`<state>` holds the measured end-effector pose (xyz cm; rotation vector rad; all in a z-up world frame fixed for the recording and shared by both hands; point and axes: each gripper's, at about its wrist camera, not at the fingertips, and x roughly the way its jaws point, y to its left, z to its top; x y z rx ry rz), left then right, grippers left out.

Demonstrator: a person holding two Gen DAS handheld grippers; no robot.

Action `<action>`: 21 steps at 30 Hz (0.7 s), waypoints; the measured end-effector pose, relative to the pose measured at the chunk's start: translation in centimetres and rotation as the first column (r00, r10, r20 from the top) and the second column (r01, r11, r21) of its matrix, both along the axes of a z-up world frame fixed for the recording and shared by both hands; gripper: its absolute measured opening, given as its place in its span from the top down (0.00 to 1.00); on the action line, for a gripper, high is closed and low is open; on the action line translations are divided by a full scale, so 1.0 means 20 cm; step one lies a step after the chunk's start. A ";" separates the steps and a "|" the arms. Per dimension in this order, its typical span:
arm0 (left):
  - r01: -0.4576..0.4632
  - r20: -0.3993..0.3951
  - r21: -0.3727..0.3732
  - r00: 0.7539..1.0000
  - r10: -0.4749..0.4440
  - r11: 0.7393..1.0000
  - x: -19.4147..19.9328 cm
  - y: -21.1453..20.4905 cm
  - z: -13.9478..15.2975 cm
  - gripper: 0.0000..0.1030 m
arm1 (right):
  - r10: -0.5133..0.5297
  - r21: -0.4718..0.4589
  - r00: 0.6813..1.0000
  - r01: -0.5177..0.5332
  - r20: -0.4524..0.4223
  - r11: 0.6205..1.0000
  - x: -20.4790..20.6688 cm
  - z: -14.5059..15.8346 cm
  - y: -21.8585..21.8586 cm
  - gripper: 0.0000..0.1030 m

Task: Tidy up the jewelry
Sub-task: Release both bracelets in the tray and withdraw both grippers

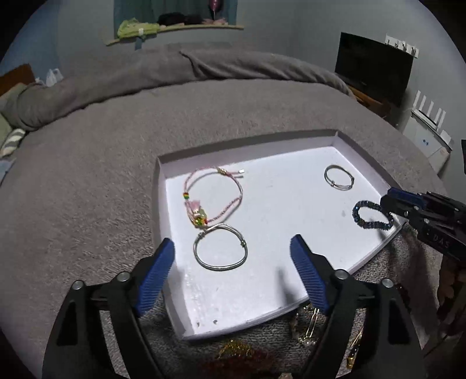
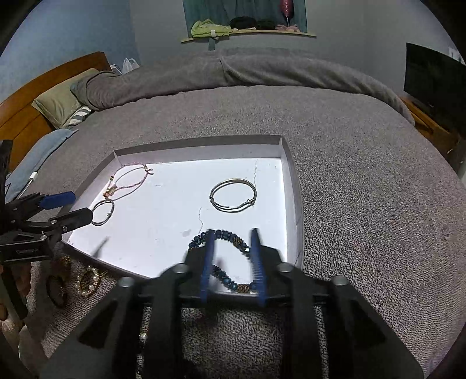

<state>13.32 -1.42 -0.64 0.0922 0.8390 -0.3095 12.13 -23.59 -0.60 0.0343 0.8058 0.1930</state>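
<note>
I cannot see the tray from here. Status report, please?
Left gripper open over silver bangle, empty. Right gripper open, blue bracelet between fingers, lying in tray. Nothing in the way.

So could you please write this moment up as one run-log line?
left gripper: open, empty, above silver bangle | right gripper: open around blue beaded bracelet lying in tray | loose jewelry left on blanket

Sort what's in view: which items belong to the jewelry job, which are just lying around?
Job:
- white tray
- pink cord bracelet
- silver bangle
- thin wire bangle
- blue beaded bracelet
- loose jewelry beside the tray

Lying about:
- grey blanket
- pillow
- screen
- shelf clutter
</note>
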 end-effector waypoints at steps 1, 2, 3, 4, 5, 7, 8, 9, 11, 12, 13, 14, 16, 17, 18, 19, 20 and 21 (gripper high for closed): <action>-0.002 0.012 0.001 1.000 0.002 1.000 -0.01 0.00 0.01 0.17 | 0.003 0.007 1.000 -0.003 0.009 1.000 -0.01 0.01 0.00 0.62; -0.005 0.029 0.006 1.000 0.005 1.000 -0.03 0.01 0.03 0.16 | 0.003 0.010 1.000 -0.004 0.014 1.000 -0.02 0.02 0.00 0.57; -0.010 0.046 0.012 0.999 0.010 1.000 -0.05 0.01 0.05 0.14 | 0.003 0.016 1.000 -0.003 0.022 1.000 -0.03 0.03 0.00 0.50; -0.014 0.054 0.017 0.998 0.013 1.000 -0.06 0.02 0.06 0.13 | 0.002 0.022 1.000 -0.003 0.029 1.000 -0.04 0.04 -0.01 0.46; -0.022 0.072 0.022 0.997 0.020 1.000 -0.09 0.03 0.07 0.09 | 0.002 0.030 0.999 -0.003 0.039 1.000 -0.05 0.06 -0.01 0.39; -0.024 0.091 0.019 0.996 0.023 1.000 -0.13 0.05 0.09 0.09 | 0.002 0.043 0.999 -0.004 0.053 0.999 -0.08 0.09 -0.02 0.32; -0.025 0.095 0.013 0.995 0.023 1.000 -0.14 0.06 0.10 0.09 | 0.000 0.045 0.998 -0.003 0.058 0.999 -0.09 0.10 -0.03 0.26; -0.027 0.095 0.009 0.995 0.026 1.000 -0.16 0.07 0.11 0.09 | -0.004 0.047 0.998 0.001 0.068 0.999 -0.11 0.12 -0.03 0.21; -0.032 0.096 0.005 0.995 0.032 0.999 -0.19 0.08 0.12 0.09 | -0.010 0.048 0.997 0.006 0.079 0.999 -0.13 0.14 -0.04 0.12; -0.033 0.097 0.005 0.995 0.033 0.999 -0.20 0.09 0.13 0.09 | -0.015 0.048 0.996 0.011 0.086 0.999 -0.14 0.15 -0.05 0.06; -0.034 0.099 0.006 0.994 0.033 0.999 -0.22 0.09 0.13 0.09 | -0.023 0.049 0.995 0.018 0.093 0.999 -0.15 0.16 -0.06 0.05; -0.036 0.104 0.010 0.994 0.034 0.999 -0.23 0.09 0.14 0.09 | -0.028 0.049 0.995 0.023 0.099 0.999 -0.16 0.17 -0.06 0.05; -0.040 0.121 0.024 0.992 0.036 0.999 -0.27 0.10 0.15 0.09 | -0.042 0.048 0.994 0.037 0.105 0.998 -0.19 0.18 -0.07 0.05; -0.039 0.126 0.028 0.991 0.035 0.999 -0.28 0.09 0.15 0.08 | -0.050 0.045 0.993 0.045 0.106 0.998 -0.19 0.19 -0.08 0.05; -0.037 0.130 0.030 0.991 0.033 0.999 -0.29 0.09 0.16 0.08 | -0.062 0.039 0.992 0.058 0.107 0.998 -0.21 0.19 -0.09 0.05; -0.036 0.132 0.029 0.991 0.032 0.999 -0.30 0.09 0.16 0.08 | -0.073 0.033 0.992 0.070 0.107 0.997 -0.22 0.19 -0.09 0.05; -0.035 0.132 0.026 0.991 0.031 0.999 -0.32 0.09 0.16 0.08 | -0.081 0.027 0.991 0.079 0.107 0.997 -0.22 0.19 -0.10 0.05; -0.032 0.132 0.020 0.991 0.029 0.999 -0.33 0.10 0.17 0.08 | -0.095 0.017 0.989 0.094 0.110 0.995 -0.24 0.19 -0.10 0.05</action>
